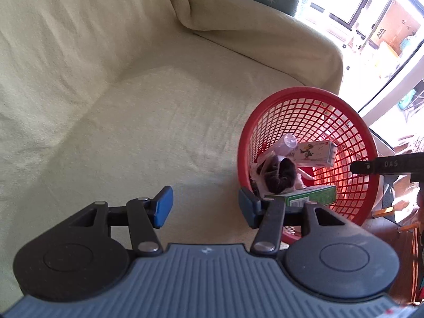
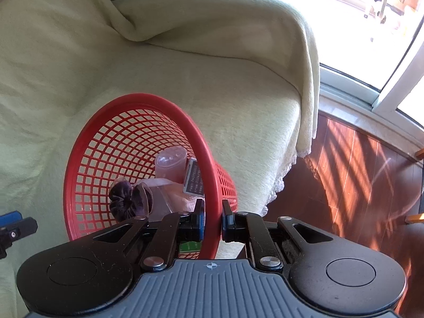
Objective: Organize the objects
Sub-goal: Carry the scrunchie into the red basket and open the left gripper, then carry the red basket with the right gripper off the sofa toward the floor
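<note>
A red mesh basket (image 1: 341, 122) (image 2: 106, 143) sits tilted on the cream-covered sofa seat. Inside lie a dark velvet scrunchie (image 1: 282, 176) (image 2: 129, 201), a clear plastic cup (image 1: 287, 143) (image 2: 172, 163), a white printed box (image 1: 316, 152), a green box (image 1: 310, 196) and a grey-labelled box (image 2: 194, 179). My right gripper (image 2: 212, 221) is shut on the basket's near rim, one finger inside and one outside. My left gripper (image 1: 205, 208) is open over the bare seat, just left of the basket, holding nothing.
The sofa's backrest and right armrest (image 2: 238, 26) rise behind the basket under a cream throw. Right of the sofa lies a wooden floor (image 2: 357, 172) with a sunlit window (image 2: 357, 26) beyond. The right gripper's finger (image 1: 384, 165) shows at the left wrist view's right edge.
</note>
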Available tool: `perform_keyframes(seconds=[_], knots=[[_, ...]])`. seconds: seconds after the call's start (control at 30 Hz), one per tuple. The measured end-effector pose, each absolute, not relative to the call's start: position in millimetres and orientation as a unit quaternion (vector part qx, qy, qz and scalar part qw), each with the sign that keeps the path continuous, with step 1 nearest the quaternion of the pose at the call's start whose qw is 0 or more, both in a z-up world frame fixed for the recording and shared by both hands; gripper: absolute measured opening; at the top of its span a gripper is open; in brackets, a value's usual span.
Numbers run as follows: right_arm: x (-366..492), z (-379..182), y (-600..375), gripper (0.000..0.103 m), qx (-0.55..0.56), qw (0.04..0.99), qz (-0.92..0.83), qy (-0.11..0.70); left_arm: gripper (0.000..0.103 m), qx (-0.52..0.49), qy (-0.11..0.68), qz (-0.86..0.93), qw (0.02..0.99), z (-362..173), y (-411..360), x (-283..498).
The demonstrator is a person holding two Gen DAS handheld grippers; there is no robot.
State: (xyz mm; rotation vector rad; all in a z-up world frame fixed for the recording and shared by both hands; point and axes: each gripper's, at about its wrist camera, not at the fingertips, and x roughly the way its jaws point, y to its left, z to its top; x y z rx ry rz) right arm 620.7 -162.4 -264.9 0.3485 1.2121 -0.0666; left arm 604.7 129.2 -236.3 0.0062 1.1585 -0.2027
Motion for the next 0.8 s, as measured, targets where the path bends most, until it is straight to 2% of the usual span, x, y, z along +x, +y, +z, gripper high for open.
perform_keyframes(seconds=[0.37,0.8], knots=[[611,-292,-212,0.008,0.284,0.762,-0.069,0.578,0.050,-0.013,0.560,-0.061,0.826,-247,164,599],[597,-310,-234,0.008,0.365,0.728,-0.096,0.573,0.050,-0.009,0.564,-0.064,0.823,-257,166,609]])
